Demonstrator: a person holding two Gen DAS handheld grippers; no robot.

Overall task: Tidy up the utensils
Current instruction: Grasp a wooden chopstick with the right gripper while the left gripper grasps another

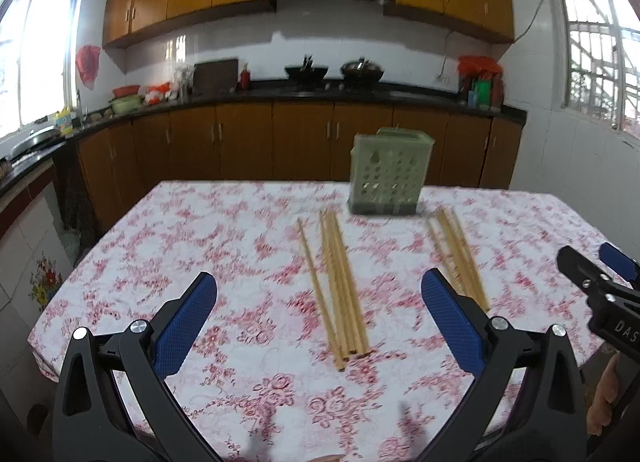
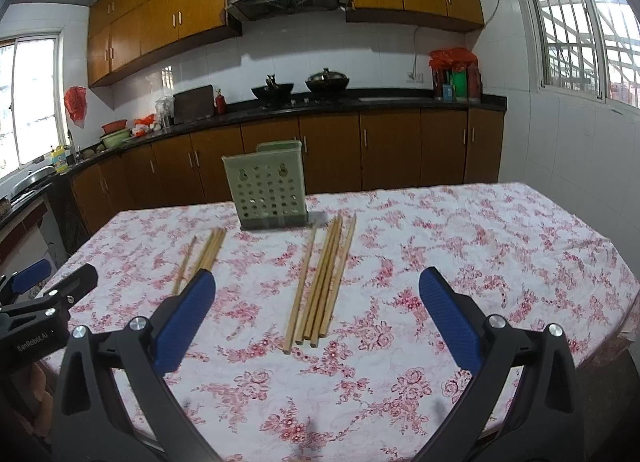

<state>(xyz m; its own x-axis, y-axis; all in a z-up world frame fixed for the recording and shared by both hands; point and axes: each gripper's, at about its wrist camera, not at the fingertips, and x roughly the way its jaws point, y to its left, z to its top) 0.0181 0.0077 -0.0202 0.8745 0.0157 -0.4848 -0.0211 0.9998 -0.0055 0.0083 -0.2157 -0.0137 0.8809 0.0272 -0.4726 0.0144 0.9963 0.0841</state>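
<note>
A: Progress? Looks like nothing is sorted yet. The green holder (image 2: 269, 189) stands upright at the far side of the table (image 2: 500, 262), and I see no sticks poking out of its top, though its inside is hidden.

B: Agreed. All chopsticks lie flat on the floral cloth, in two bunches in front of the holder. Left bunch (image 1: 338, 286) sits between the left gripper's fingers in its own view; right bunch (image 2: 322, 282) lies just left of centre in the right wrist view.

A: Grippers? Left gripper (image 1: 318, 294) is spread wide, nothing in it, above the table. Right gripper (image 2: 316, 294) same: released, blue pads (image 2: 184, 322) well apart, holding nothing.

B: So my call: all of it is left. Each bunch needs picking up and dropping in the holder.

A: View differences. The left wrist view is blurred; the right one is sharper and shows the holder's round holes and two keyhole slots clearly.

B: Left wrist view shows the right gripper at its right edge, with a bit of hand beneath. Right wrist view shows the left gripper at its left edge, partly covering the left bunch.

A: Exact stick count? Can't tell, they overlap.
</note>
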